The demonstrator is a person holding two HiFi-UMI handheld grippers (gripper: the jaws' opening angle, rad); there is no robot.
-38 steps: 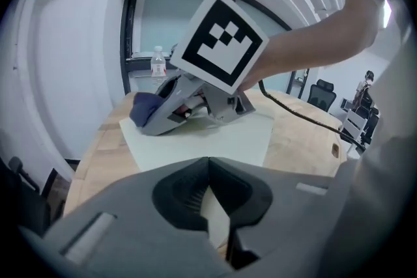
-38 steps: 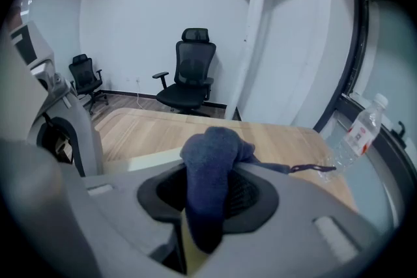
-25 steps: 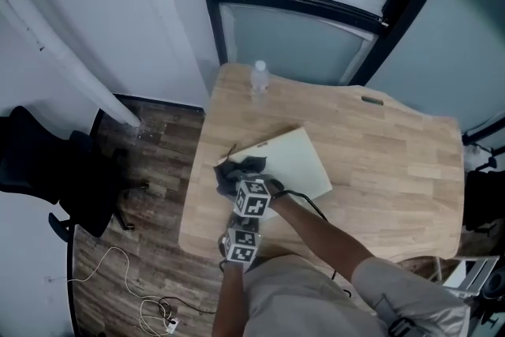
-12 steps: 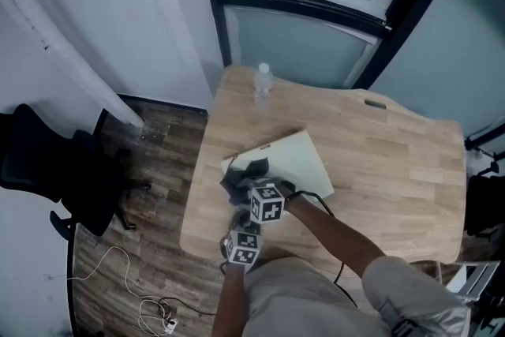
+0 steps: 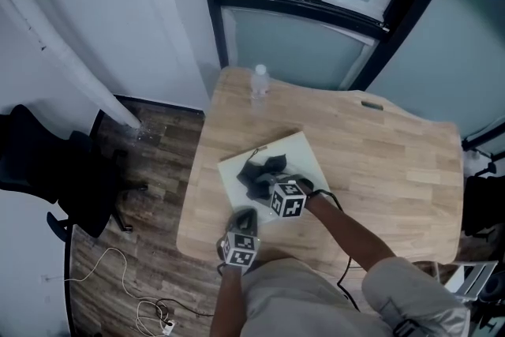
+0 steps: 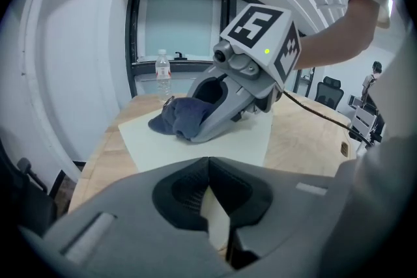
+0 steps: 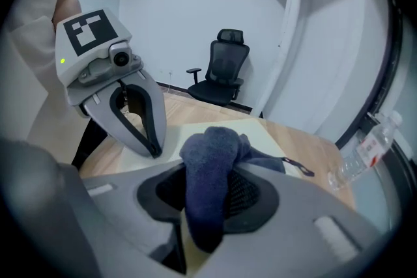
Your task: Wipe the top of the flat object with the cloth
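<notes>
You're clamping the right gripper (image 7: 199, 231) on the dark blue cloth (image 7: 210, 159); a thick fold is standing up between its jaws and the rest is bunching out ahead of them; in the head view the cloth is lying on the near-left part of the flat object (image 5: 309, 156), touching its top; the flat object is a pale cream board lying flat on the wooden table (image 5: 394, 162), turned at an angle to the table's edges, near the table's left side; you're holding the left gripper (image 6: 210, 169) with its jaws together and nothing pinched between them; the right gripper view is showing its tips touching down on the board close to the near edge, just beside the right gripper; a clear water bottle (image 5: 259, 80) is standing upright at the table's far-left corner, well apart from the board; a black office chair (image 7: 228, 71) is sitting on the wood floor off to the left of the table.
</notes>
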